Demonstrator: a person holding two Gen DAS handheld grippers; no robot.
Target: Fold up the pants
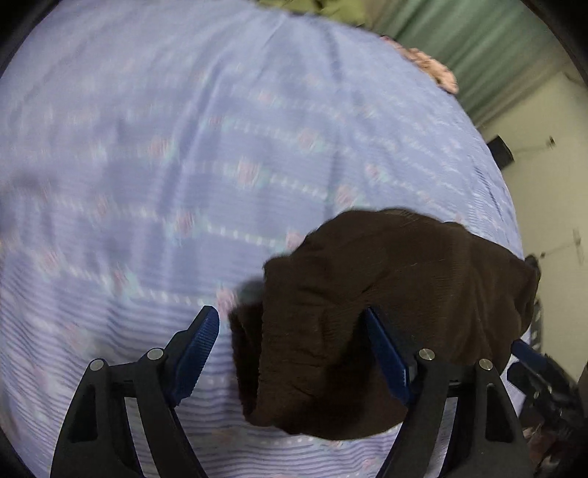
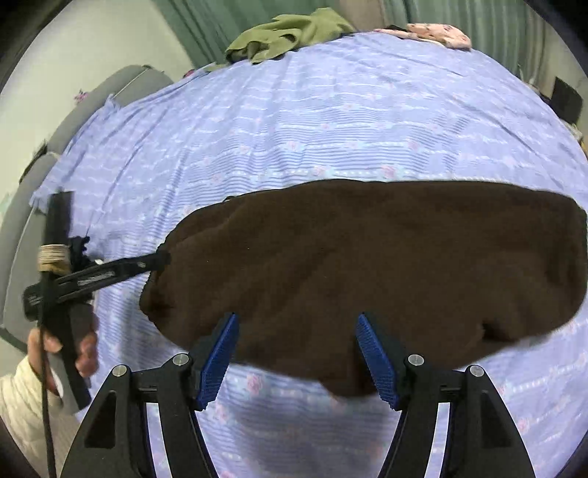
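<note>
The brown pants [image 2: 367, 264] lay folded into a broad dark band across the middle of the right wrist view, resting on a bed covered by a lilac striped sheet [image 2: 294, 121] with small pink flowers. The right gripper [image 2: 296, 353] hovered at the lower middle of that view. Its blue fingers [image 2: 217, 364] were spread apart and released, with the near edge of the pants between them but not pressed by either pad.

At the left edge of the same view, a hand [image 2: 79, 349] in a cream sleeve [image 2: 22, 400] held the handle of the left gripper [image 2: 158, 259], whose tip reached to the left end of the pants. In the left wrist view, that left gripper [image 1: 294, 349] sat at the bottom of the frame, its fingers [image 1: 196, 353] parted and released. A bunched end of the pants [image 1: 386, 312] lay in the lower right, draped over the right-hand finger, while the left-hand finger stood clear of the cloth. The sheet [image 1: 183, 147] filled the rest of that view, blurred.

At the top of the right wrist view, an olive green garment [image 2: 290, 35] lay crumpled at the far edge of the bed. A pink patterned cloth [image 2: 437, 35] lay just to its right. A green curtain [image 1: 459, 47] hung behind the bed in the upper right of the left wrist view.
</note>
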